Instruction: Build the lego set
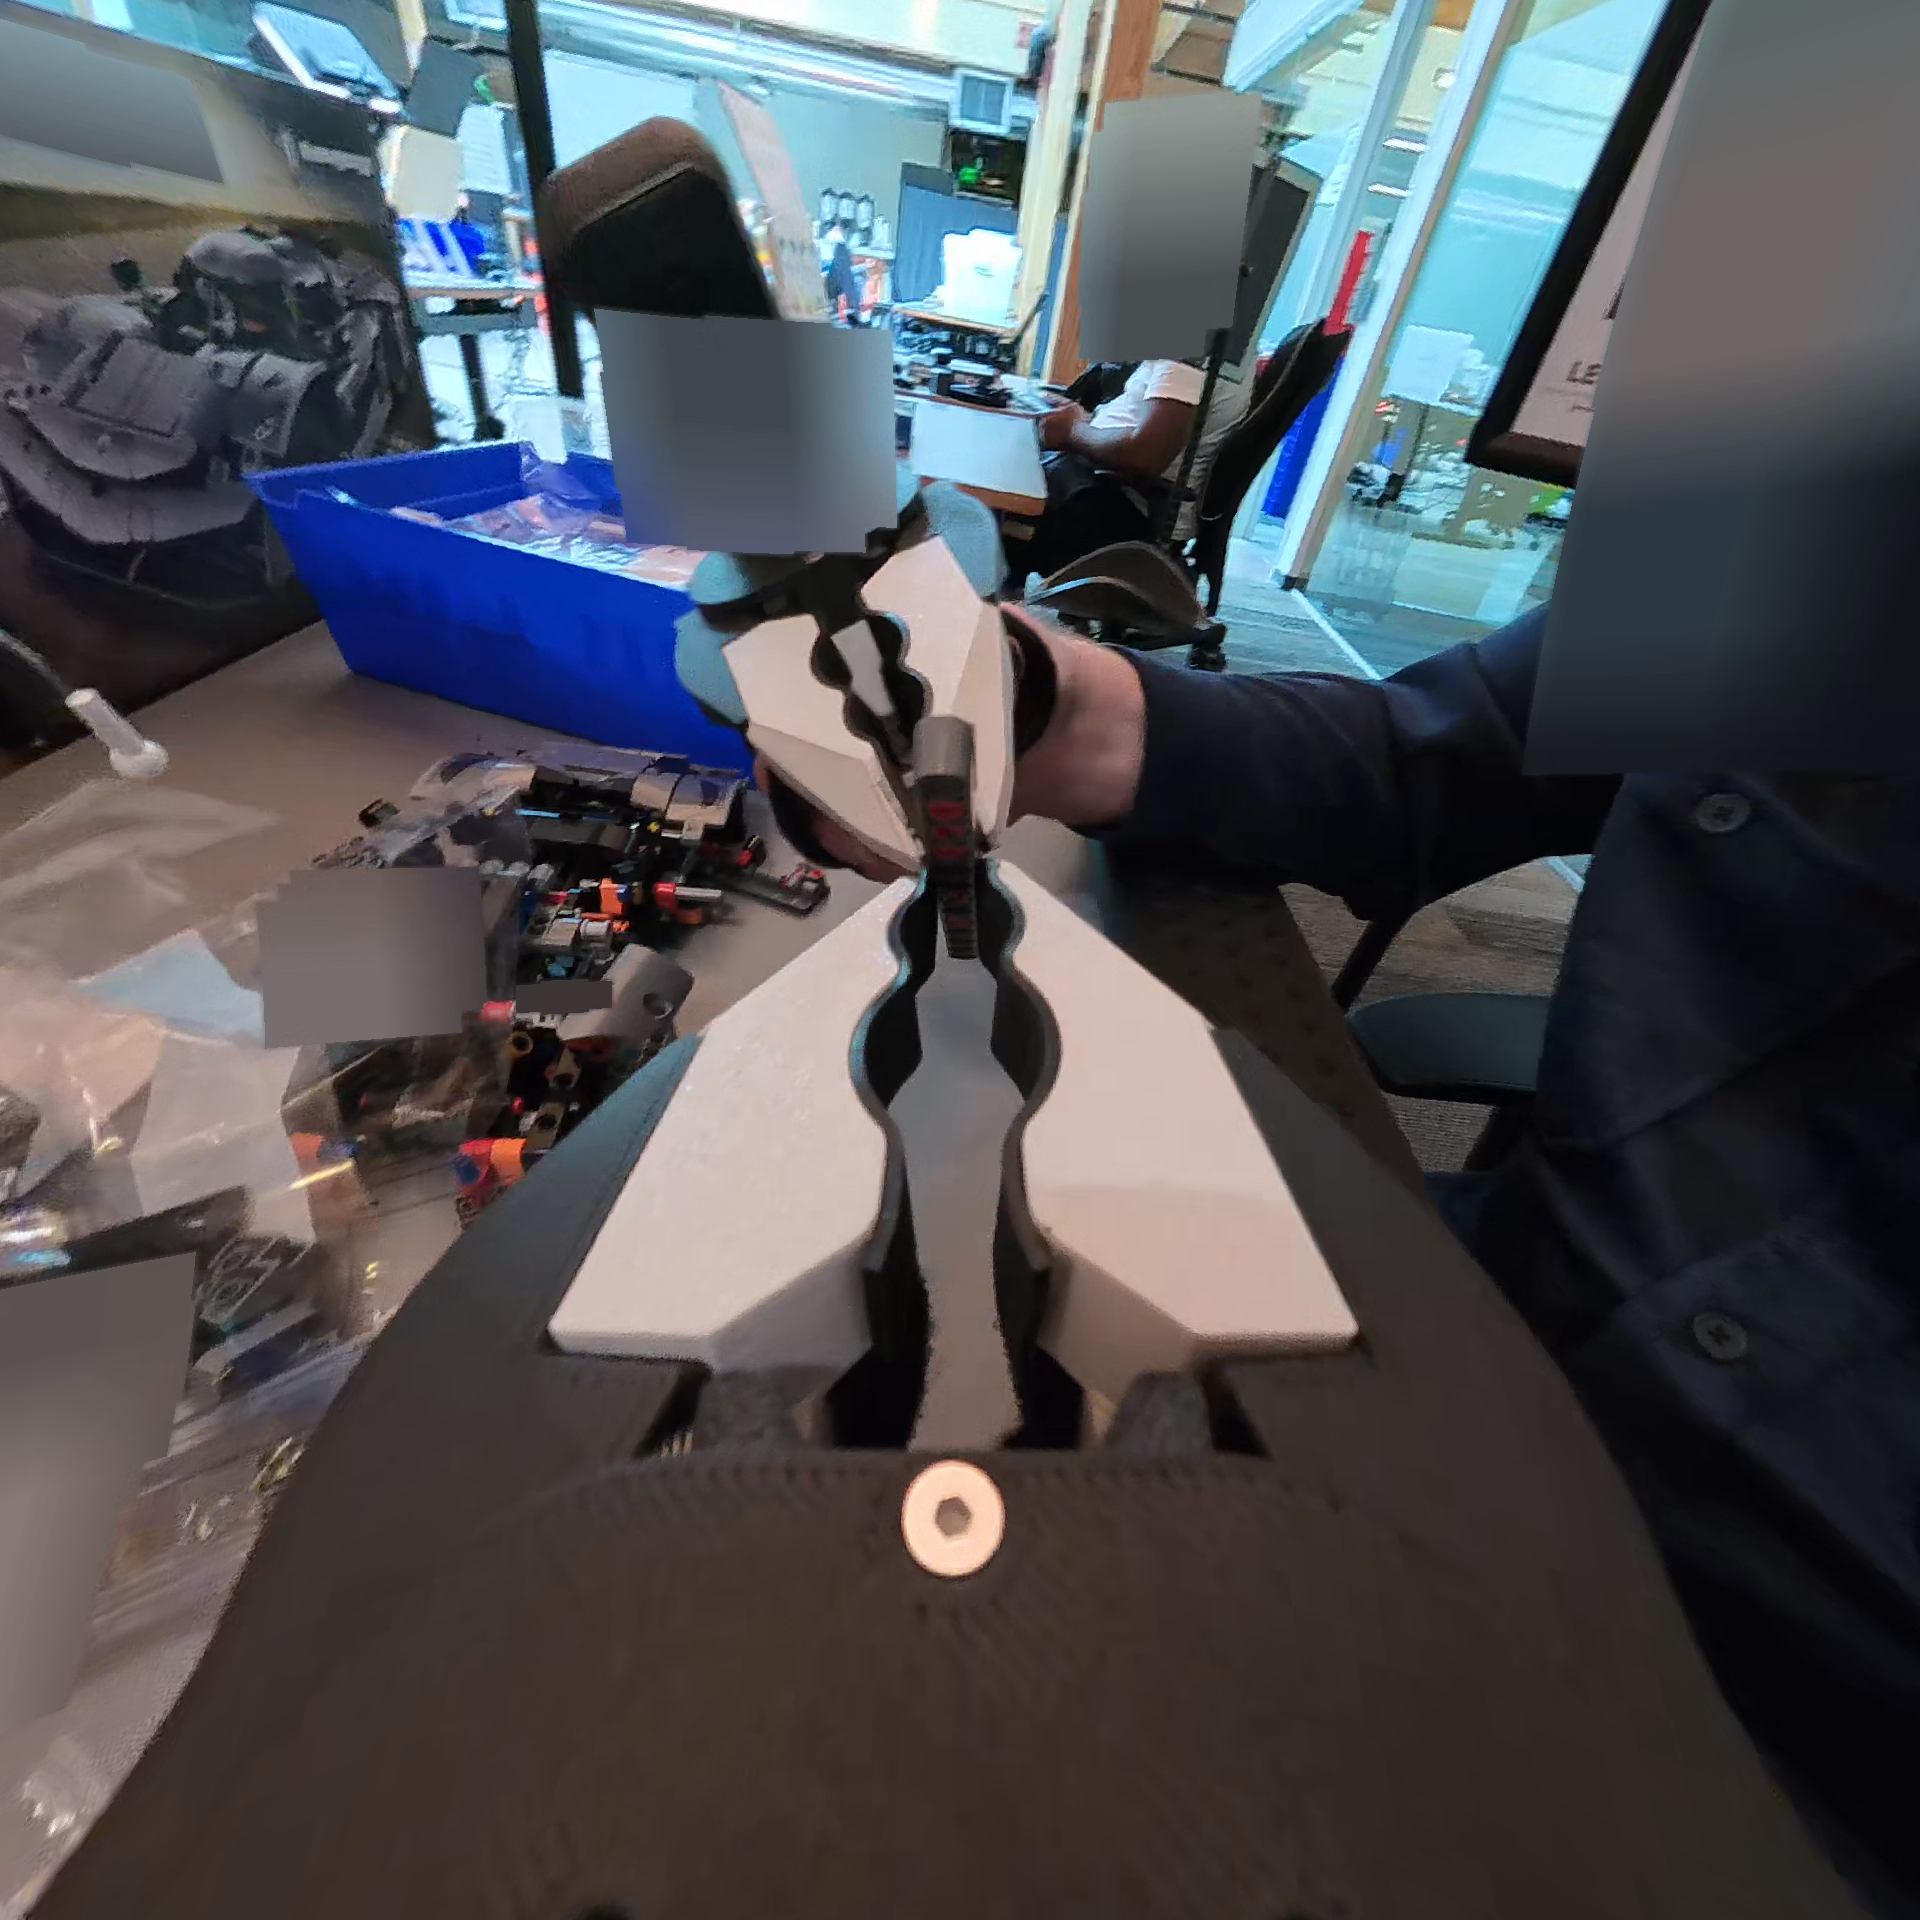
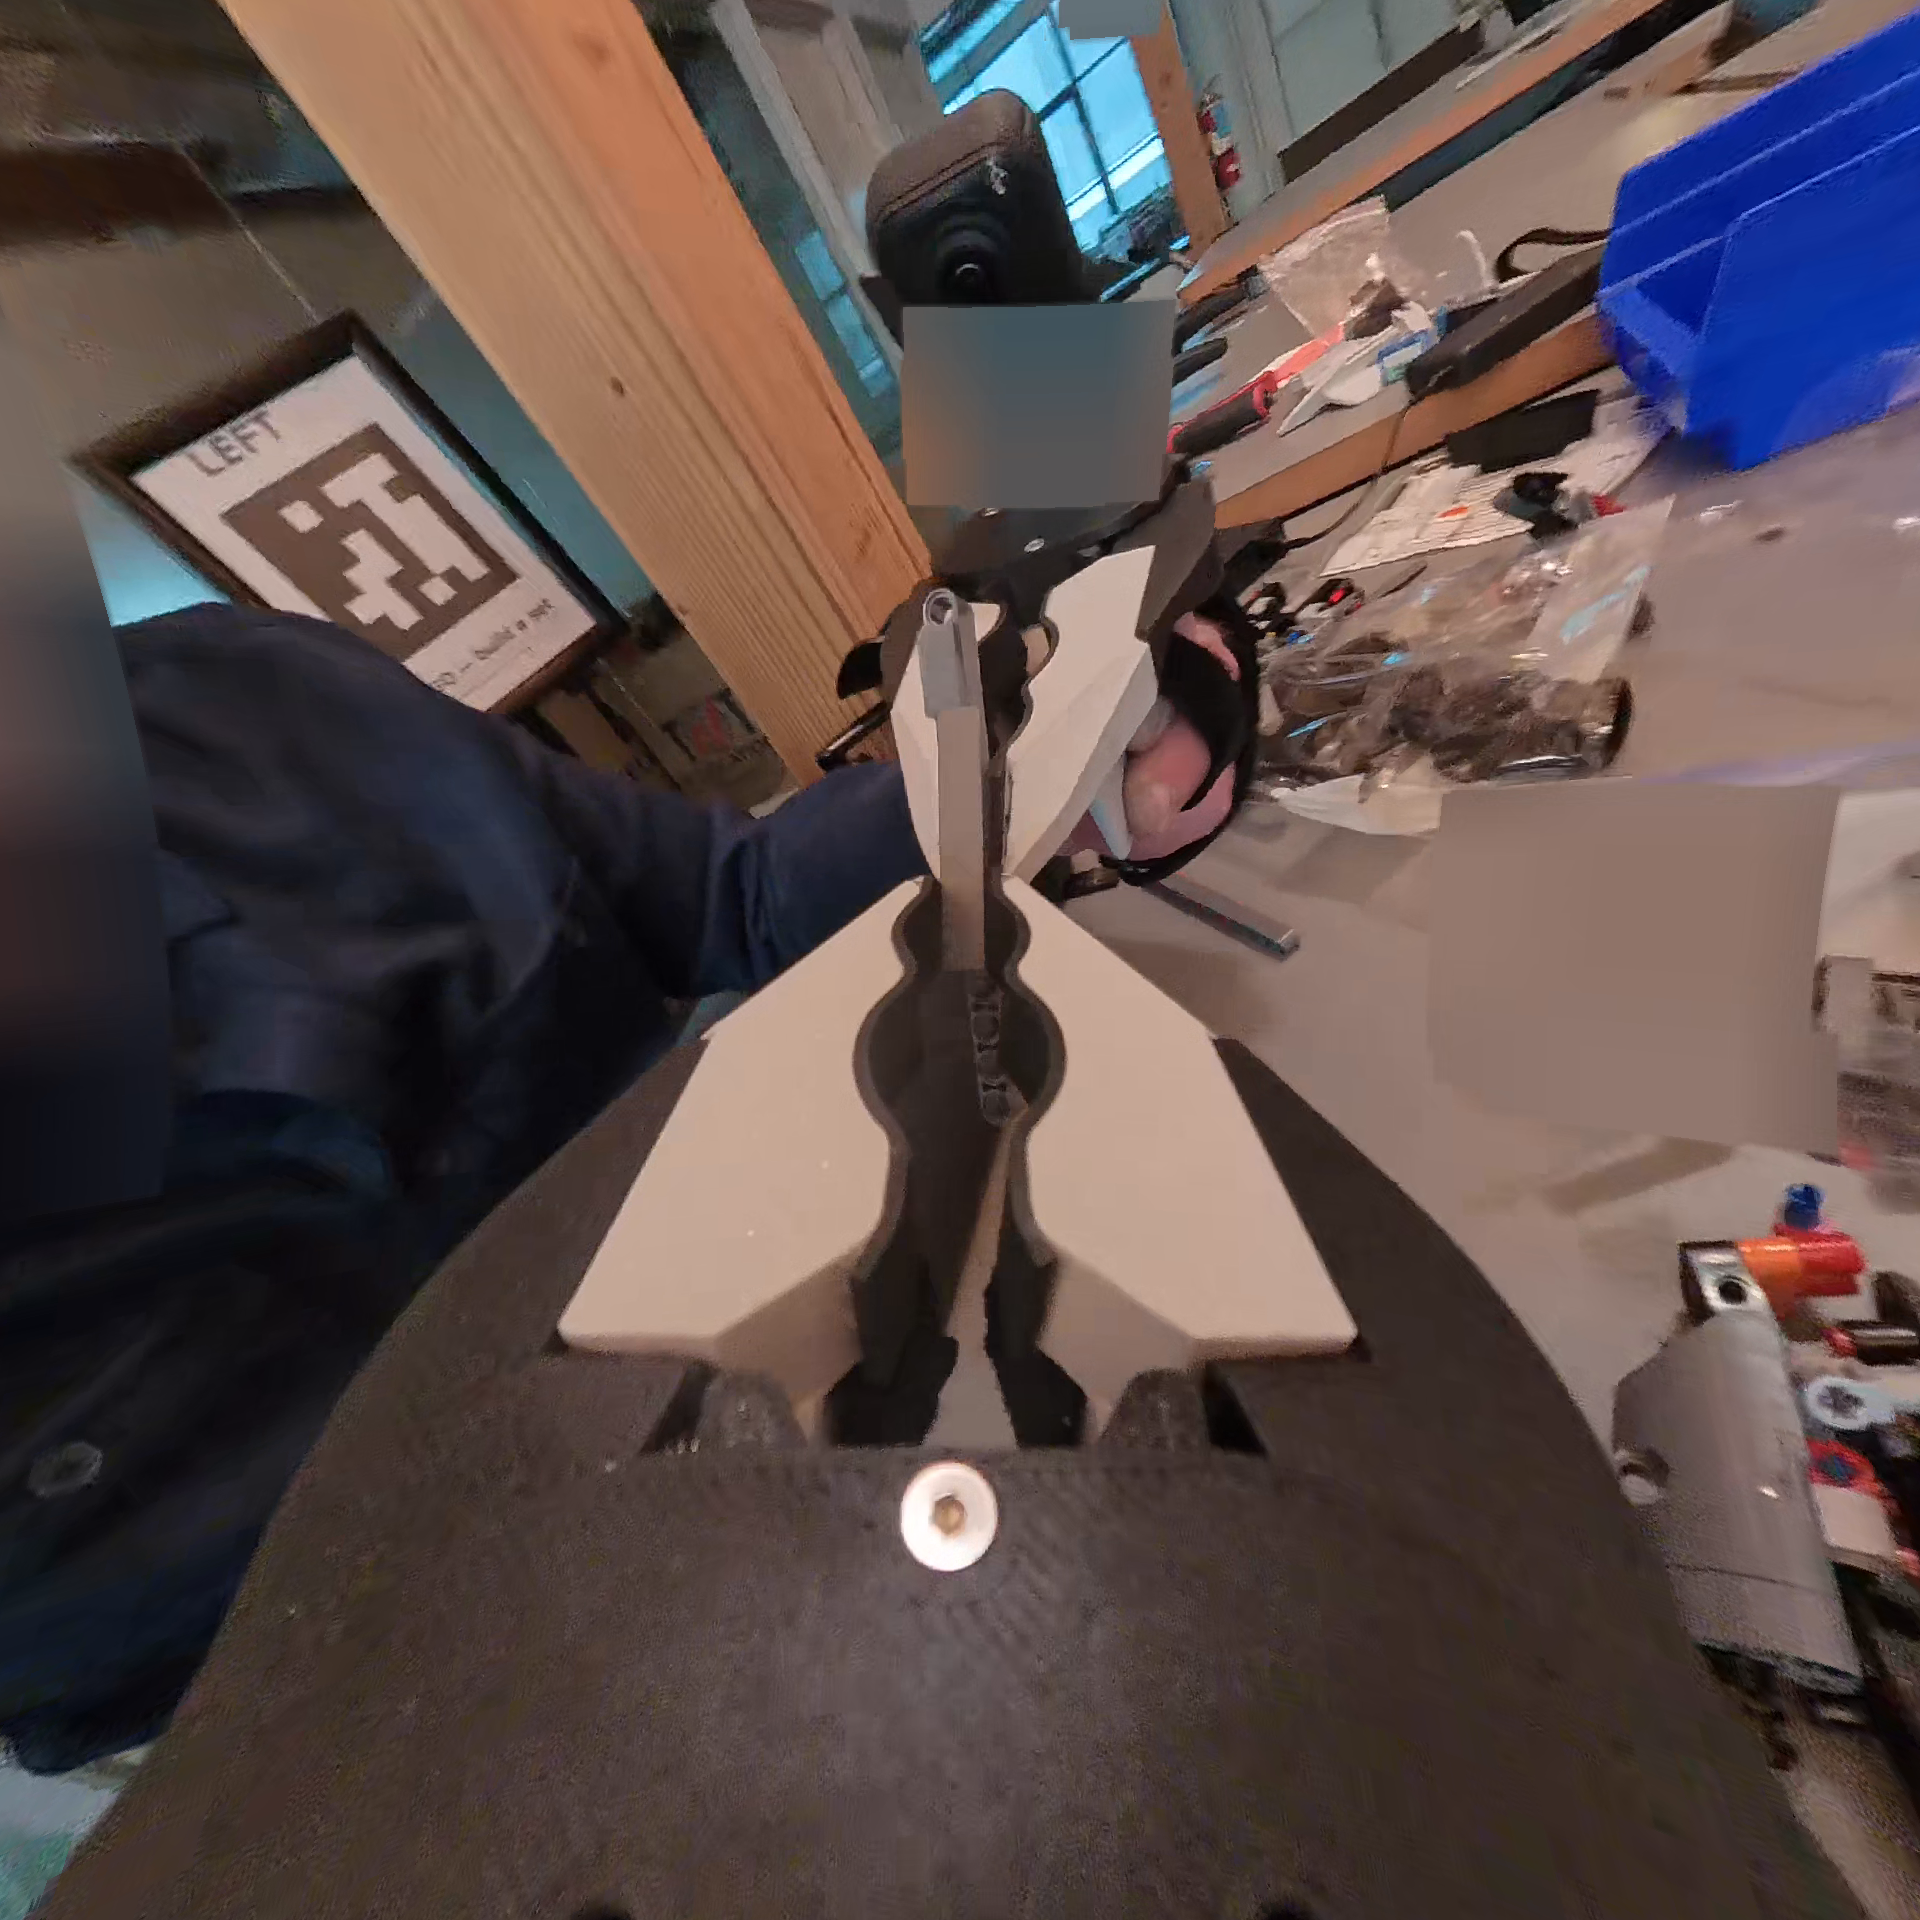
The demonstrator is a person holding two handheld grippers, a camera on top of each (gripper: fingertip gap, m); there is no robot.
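Gripping one long lego piece (image 1: 951,831) from both ends, held in the air above the grey table (image 1: 270,727) edge; piece is part grey beam, part black with red bits. Left gripper (image 1: 954,914) jaws nearly together, clamped on the black end. Right gripper (image 1: 925,810) faces it tip to tip, jaws pinched on the grey end; a hand (image 1: 1070,727) in a dark blue sleeve holds it. From the right wrist view: right gripper (image 2: 977,914) closed on the grey beam (image 2: 961,790), left gripper (image 2: 977,665) opposite.

Partly built lego model (image 1: 623,831) on table to the left, beside clear plastic bags (image 1: 114,935) of parts. Blue bin (image 1: 499,582) behind the model. Person seated at a desk far back.
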